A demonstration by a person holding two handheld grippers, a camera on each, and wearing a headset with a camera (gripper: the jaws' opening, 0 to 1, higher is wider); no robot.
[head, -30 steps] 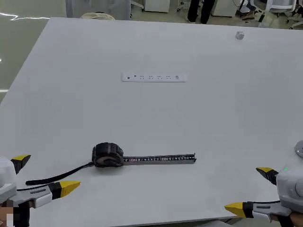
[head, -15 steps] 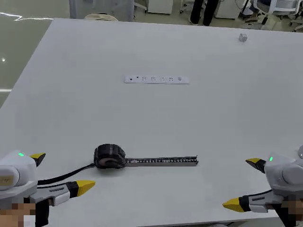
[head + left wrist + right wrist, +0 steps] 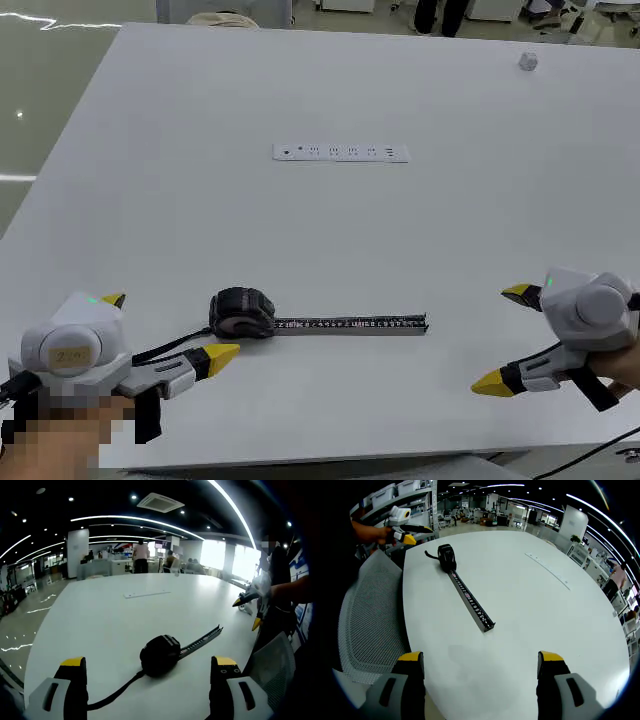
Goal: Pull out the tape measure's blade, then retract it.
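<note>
A black tape measure (image 3: 241,311) lies on the white table (image 3: 330,230) with its blade (image 3: 350,323) pulled out to the right and its black wrist strap (image 3: 165,349) trailing left. My left gripper (image 3: 165,330) is open just left of the case, over the strap, holding nothing. In the left gripper view the tape measure (image 3: 160,654) sits between and ahead of the open jaws, blade (image 3: 201,640) pointing right. My right gripper (image 3: 508,338) is open, right of the blade's tip and apart from it. The right gripper view has the blade (image 3: 470,600) and case (image 3: 446,556) ahead.
A white power strip (image 3: 340,152) lies flat at the table's middle. A small grey object (image 3: 527,61) sits near the far right edge. The near table edge runs just below both grippers. A mesh chair (image 3: 367,625) stands beside the table.
Both grippers have come up and inward: the left one toward the tape measure's case, the right one toward the blade's tip. The tape measure lies as before; the head camera shifted.
</note>
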